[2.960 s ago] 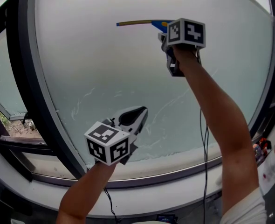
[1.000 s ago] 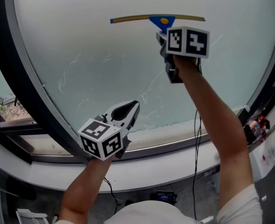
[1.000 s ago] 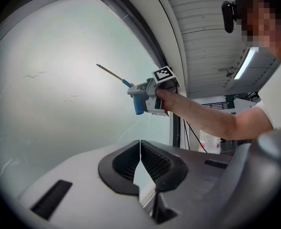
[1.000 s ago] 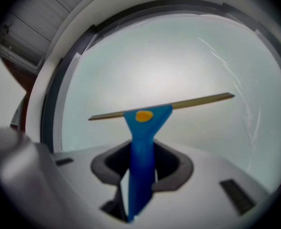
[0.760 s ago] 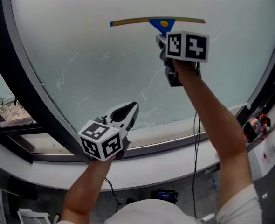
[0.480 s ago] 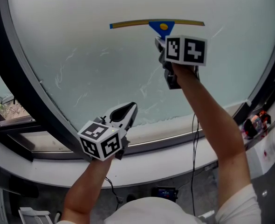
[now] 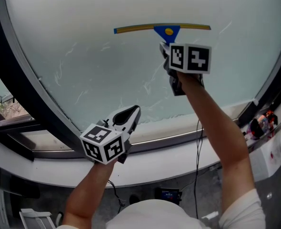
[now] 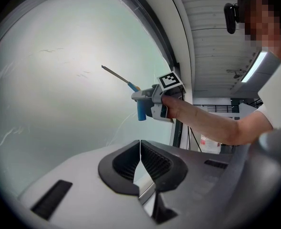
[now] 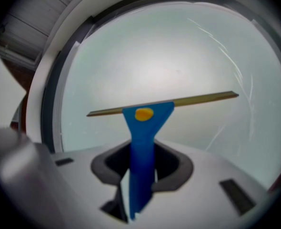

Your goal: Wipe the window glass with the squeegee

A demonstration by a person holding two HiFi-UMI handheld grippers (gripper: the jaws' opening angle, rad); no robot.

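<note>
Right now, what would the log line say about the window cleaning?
right hand-held gripper: shut on blue plastic squeegee | yellow blade: level, at frosted window glass | left hand-held gripper: shut, empty

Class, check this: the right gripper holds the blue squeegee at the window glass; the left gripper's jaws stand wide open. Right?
Not quite. The left gripper has its jaws shut on nothing, as the left gripper view shows. The rest stands.

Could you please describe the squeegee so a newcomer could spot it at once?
Look at the large frosted window glass. High on it, clamped by its handle in the right gripper, is the squeegee: the only coloured thing on the pane, blue with a yellow dot and a long thin blade lying level.
</note>
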